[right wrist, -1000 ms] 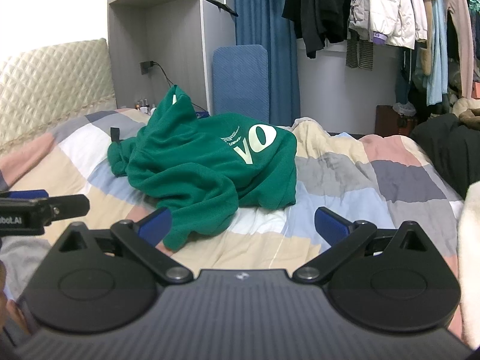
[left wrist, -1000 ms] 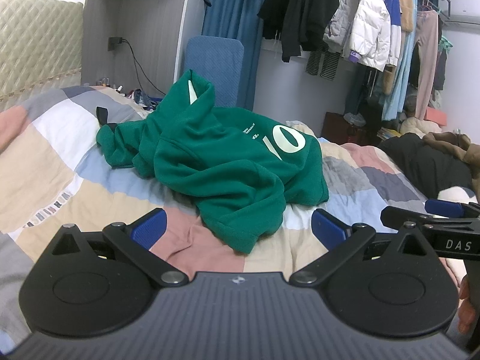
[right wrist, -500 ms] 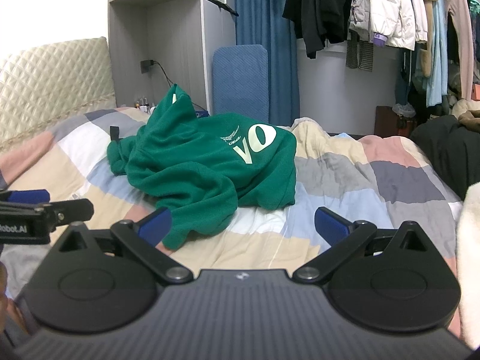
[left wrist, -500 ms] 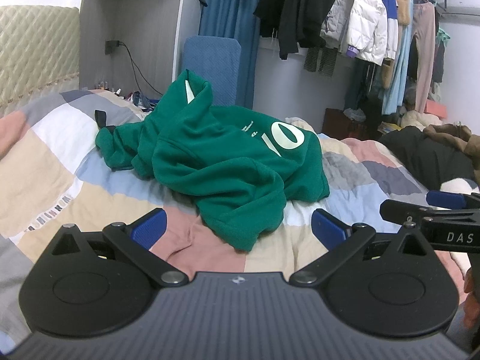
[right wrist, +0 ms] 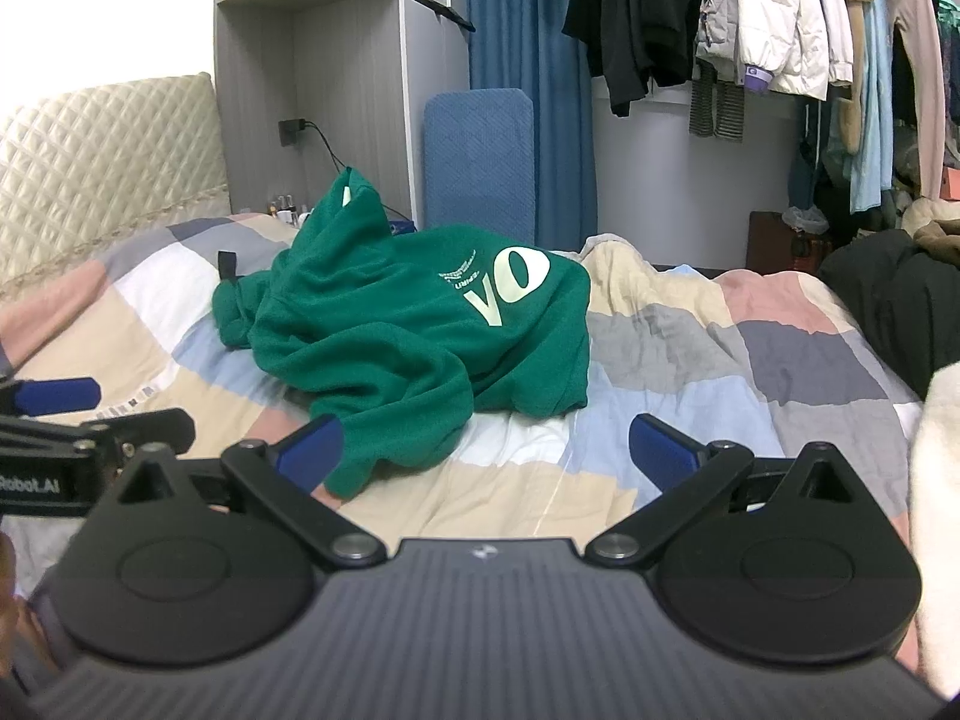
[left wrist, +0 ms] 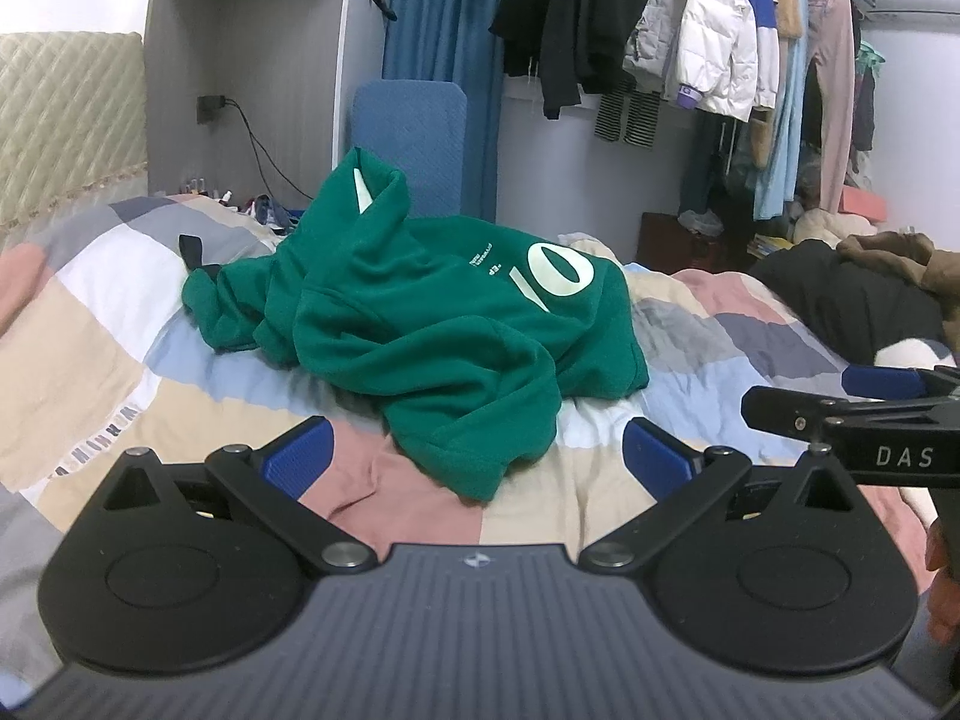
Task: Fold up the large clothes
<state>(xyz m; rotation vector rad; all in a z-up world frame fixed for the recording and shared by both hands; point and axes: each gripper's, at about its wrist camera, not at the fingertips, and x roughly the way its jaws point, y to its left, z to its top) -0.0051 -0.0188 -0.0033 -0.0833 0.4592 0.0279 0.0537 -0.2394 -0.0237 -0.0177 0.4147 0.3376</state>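
Observation:
A green hoodie (left wrist: pixel 432 324) with pale lettering lies crumpled in a heap on the patchwork bedspread (left wrist: pixel 90 348); it also shows in the right wrist view (right wrist: pixel 408 348). My left gripper (left wrist: pixel 477 456) is open and empty, just short of the hoodie's near hem. My right gripper (right wrist: pixel 486 450) is open and empty, with its left fingertip (right wrist: pixel 309 450) beside the hoodie's near fold. Each gripper shows at the edge of the other's view.
A padded headboard (right wrist: pixel 108 138) stands at the left. A blue cushioned panel (left wrist: pixel 411 138) and a rack of hanging clothes (left wrist: pixel 690 30) are behind the bed. A dark pile of clothes (left wrist: pixel 852 294) lies at the bed's right side.
Both grippers have crept slightly forward toward the hoodie. The hoodie has not moved, and both stay open.

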